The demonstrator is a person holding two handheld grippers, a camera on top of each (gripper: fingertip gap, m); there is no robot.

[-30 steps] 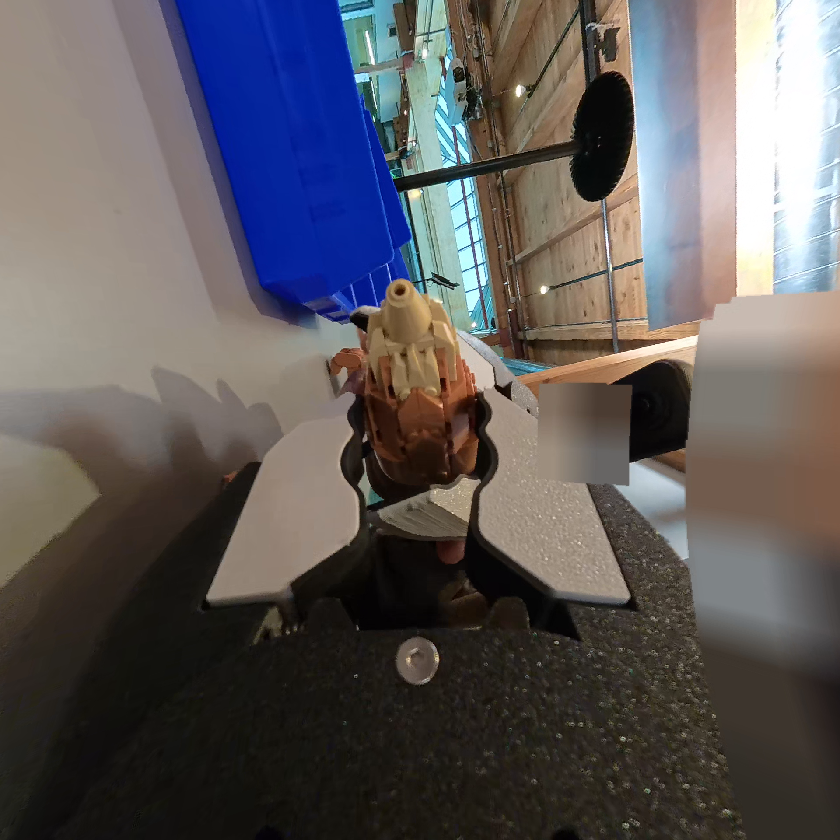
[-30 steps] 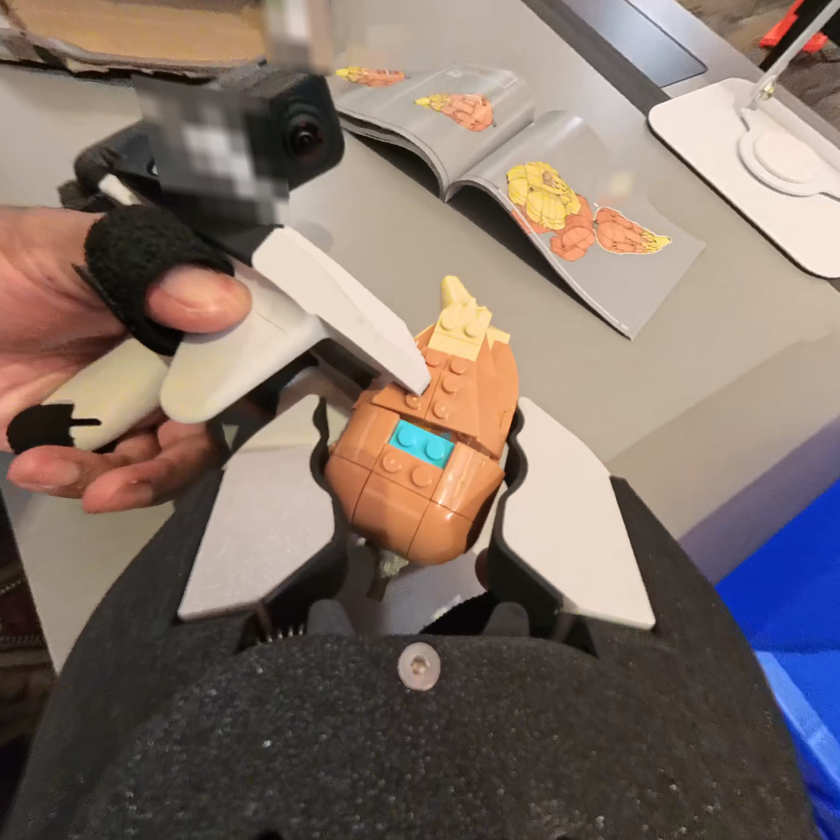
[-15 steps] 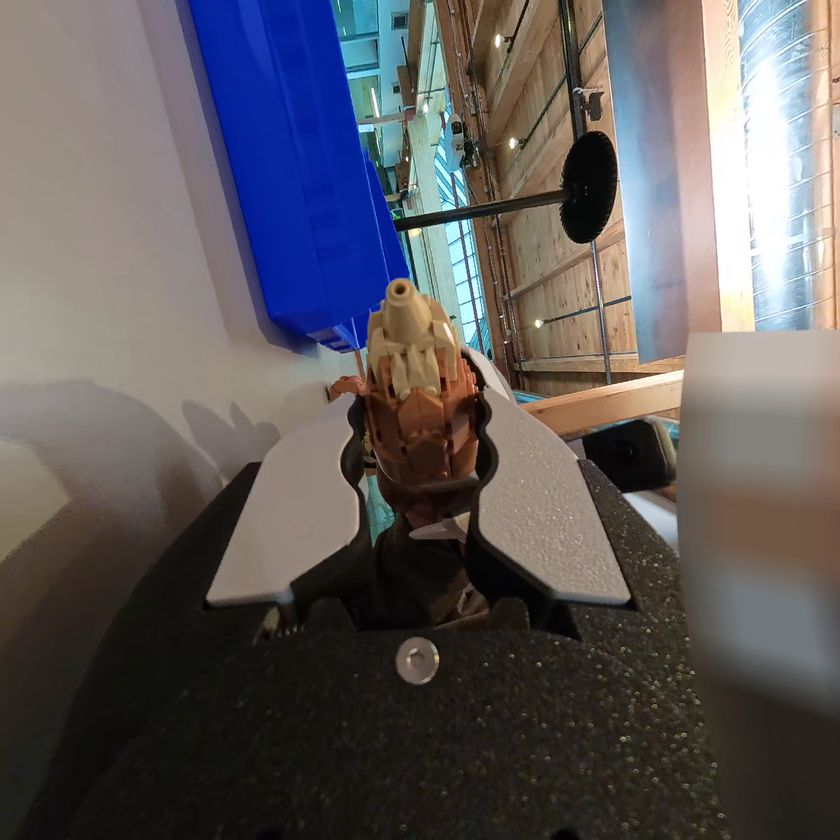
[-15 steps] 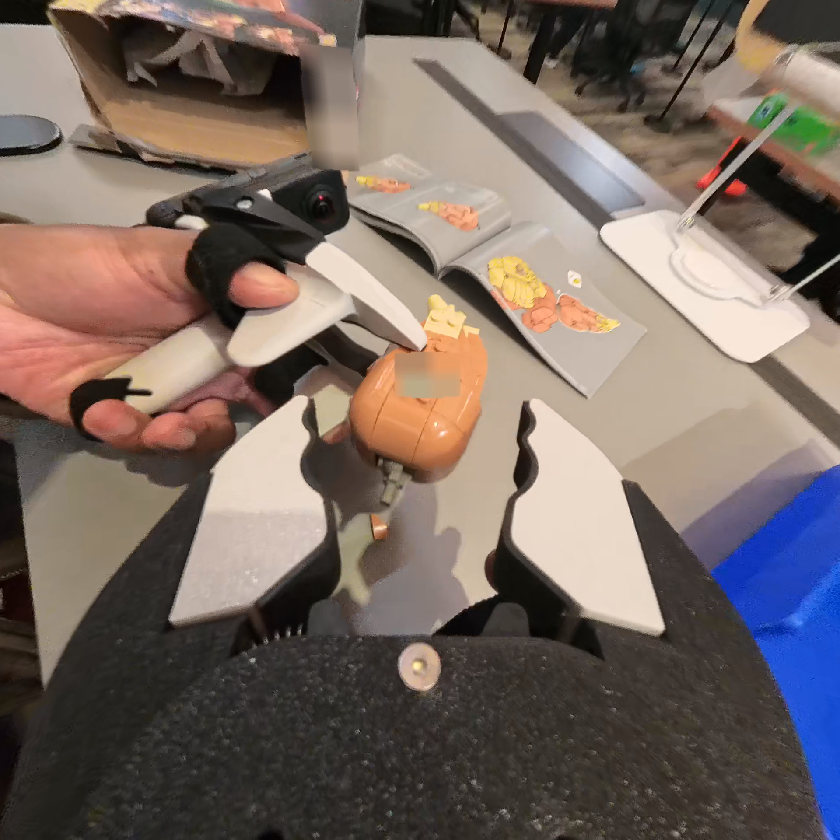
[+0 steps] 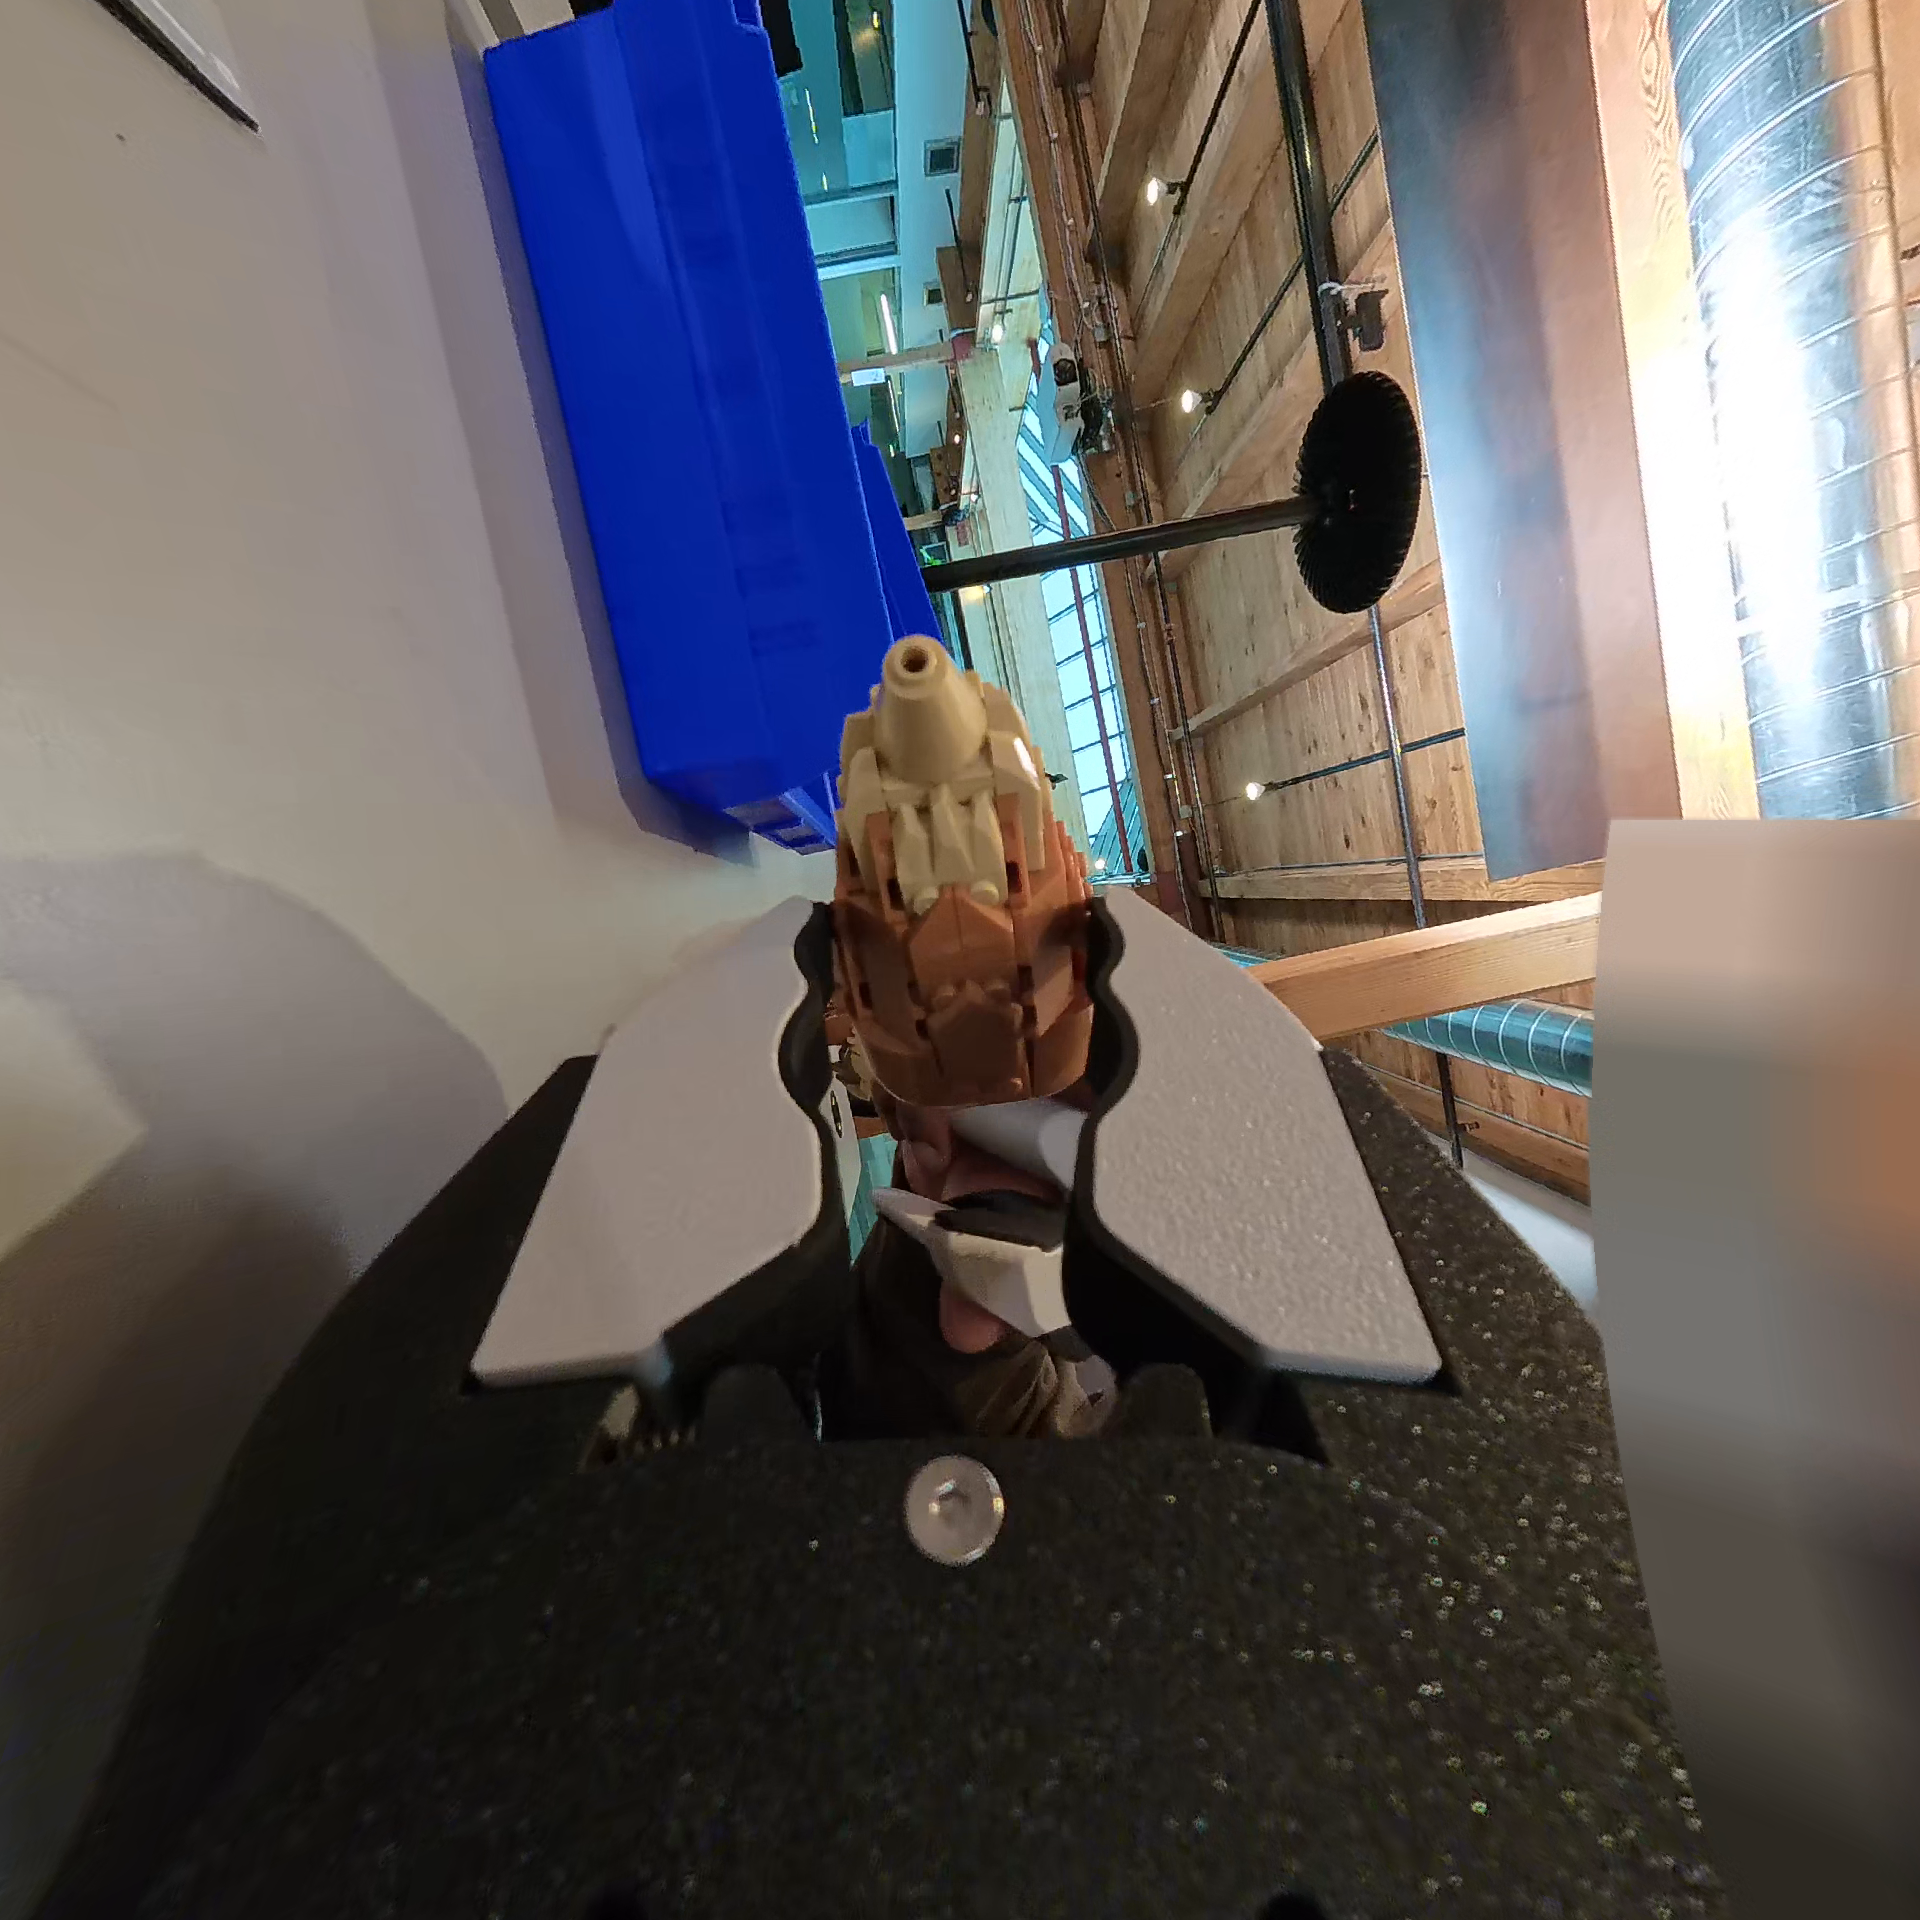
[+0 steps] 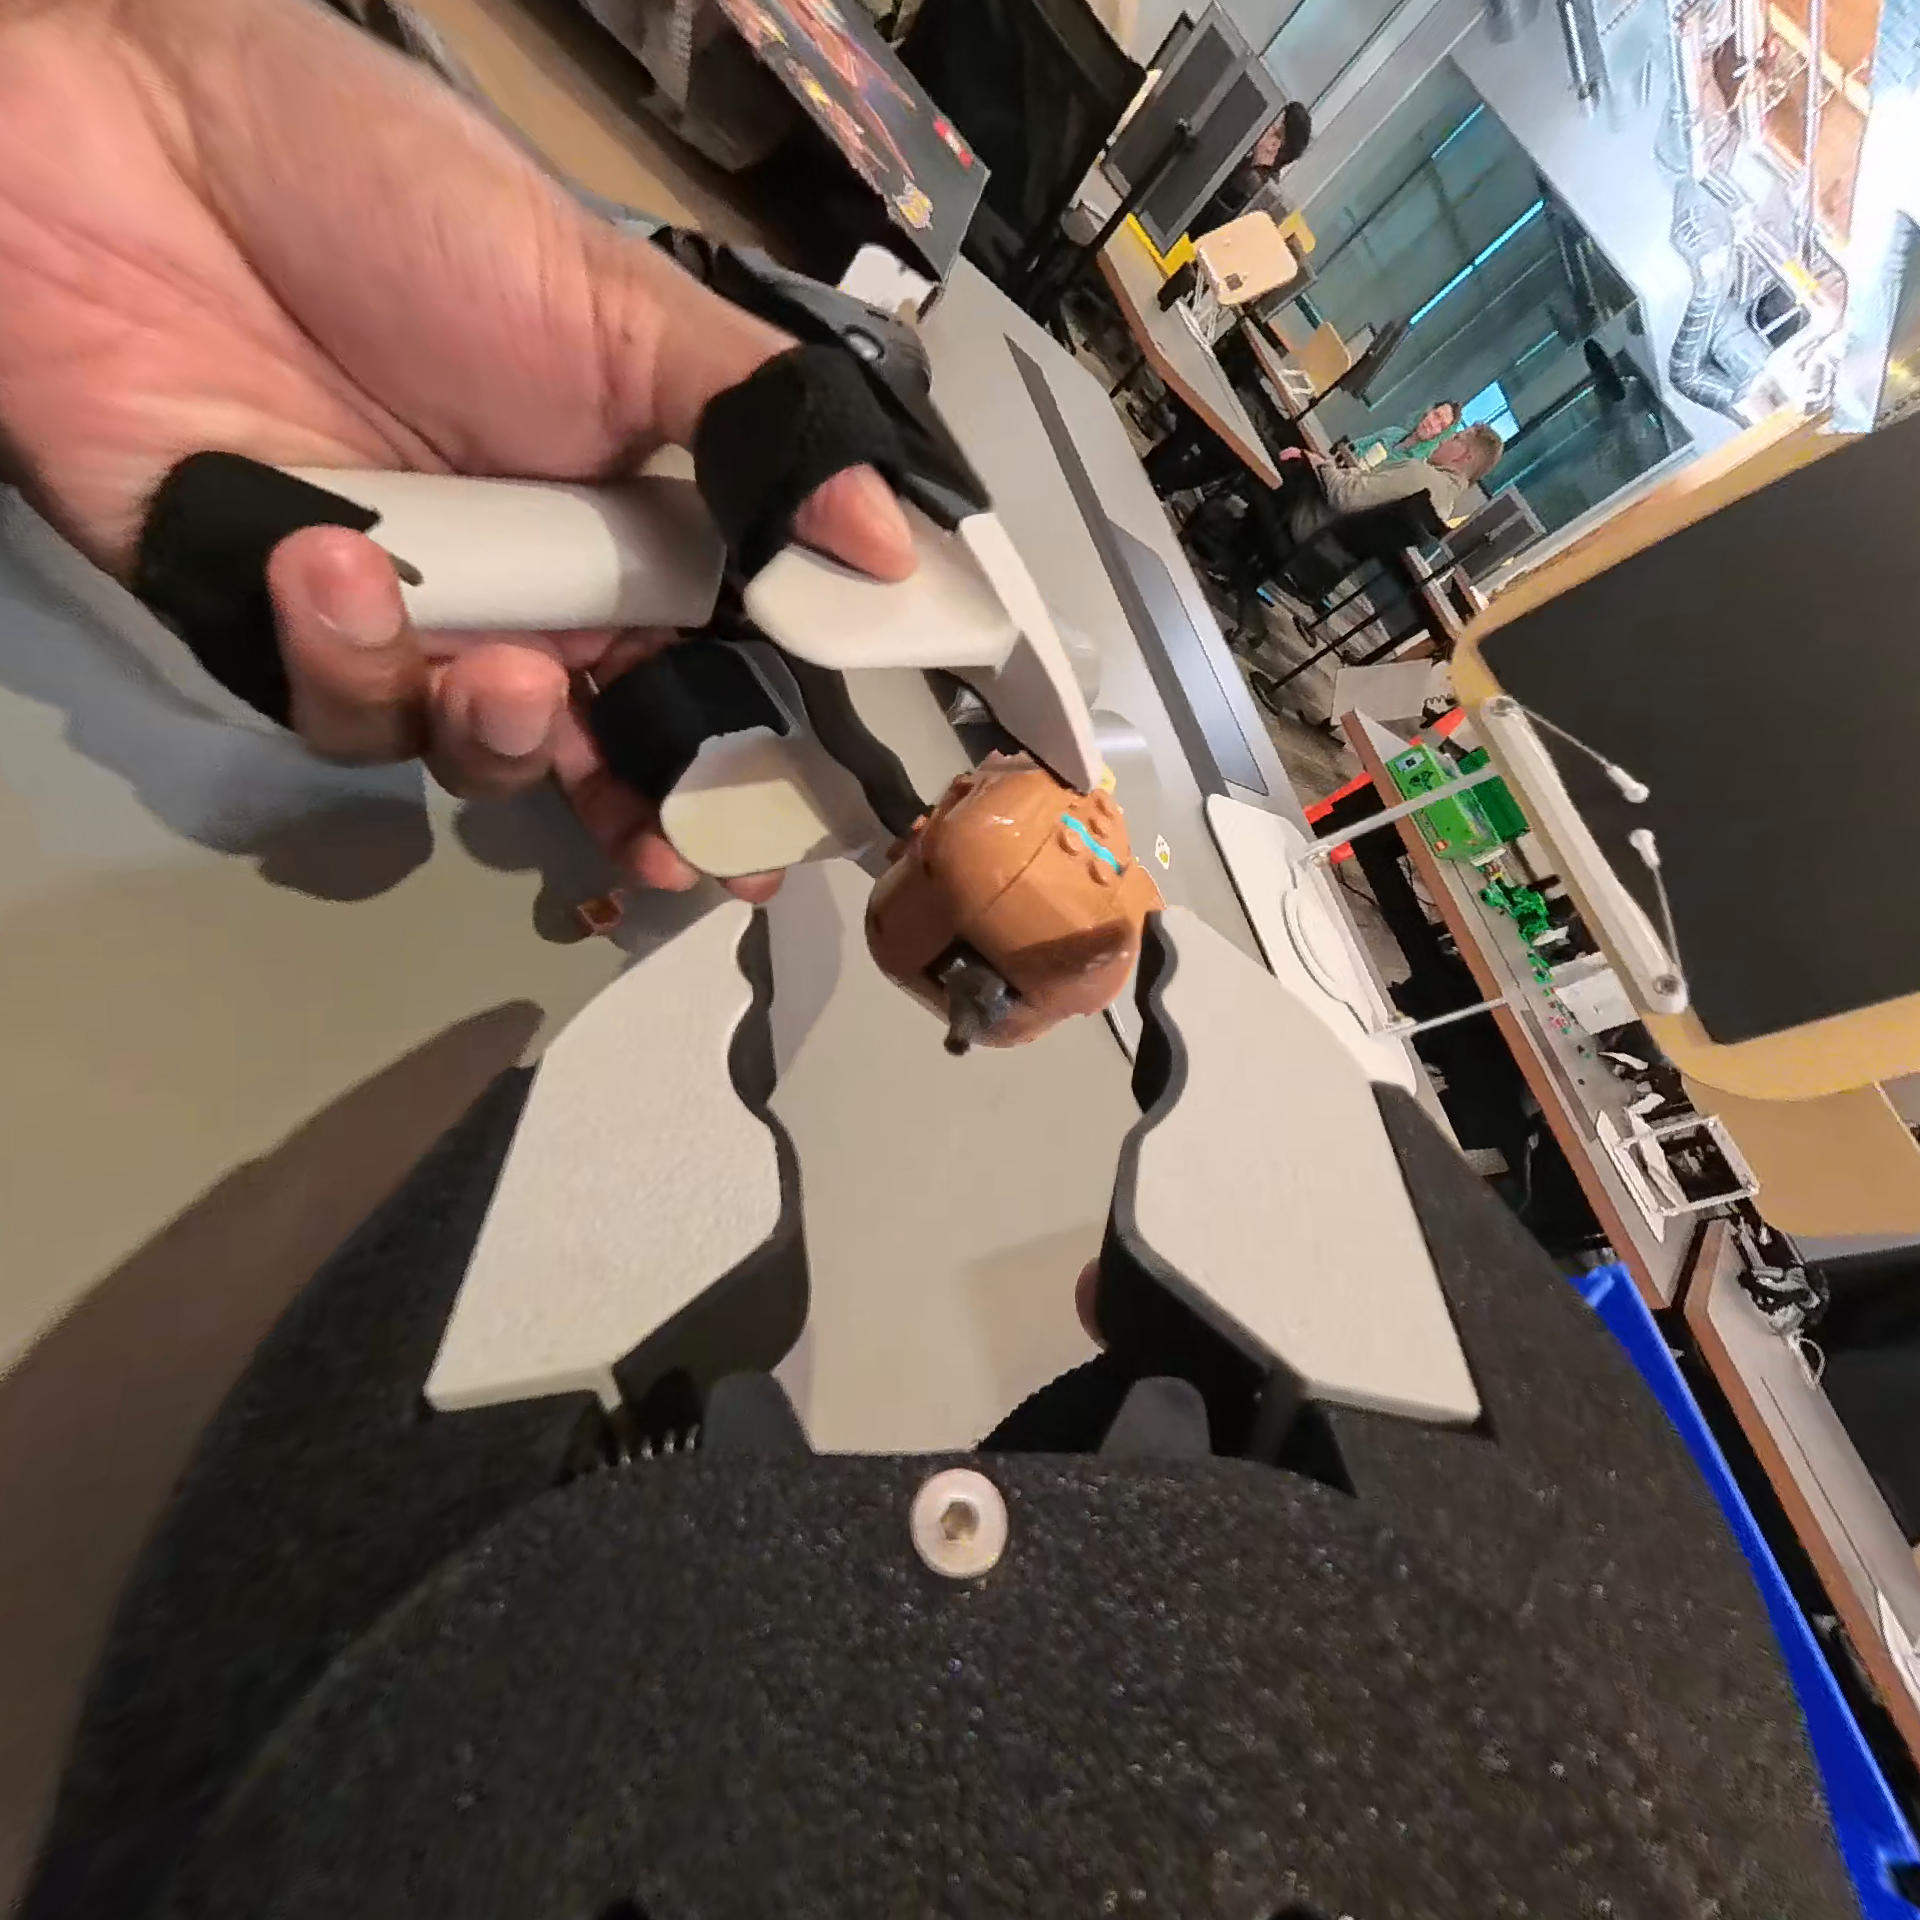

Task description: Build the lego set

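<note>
While the left gripper (image 5: 961, 997) clamps the brown lego model (image 5: 956, 987) between its two grey fingers (image 5: 686, 1122), the model's long axis runs straight out along those fingers, away from the camera. Its tan cone tip (image 5: 920, 691) points forward and slightly up in the left wrist view, past the fingertips, toward the blue bin (image 5: 686, 436) that lies on the pale table (image 5: 208, 520). The wider brown end sits back between the wavy black pads, which press it from both sides.

Seen from the right wrist view, the same model (image 6: 1013, 914) is held in the air above the grey table (image 6: 208, 935), its rounded brown end turned toward this camera with a small dark grey peg (image 6: 971, 1003) sticking out at the bottom. A thin turquoise piece (image 6: 1091, 842) shows on its upper side. The left hand (image 6: 343, 395) wraps the left gripper's white handle, black straps around the thumb and finger.

The right gripper (image 6: 951, 987) stands wide open with nothing between its fingers (image 6: 644, 1174); the model hangs just beyond its fingertips, nearer the right-hand finger, and I cannot tell whether it brushes that tip. A small brown brick (image 6: 600, 914) lies on the table under the left hand. Farther off stand a white stand base (image 6: 1320, 935) and a lego box (image 6: 862, 104) at the table's far edge.
</note>
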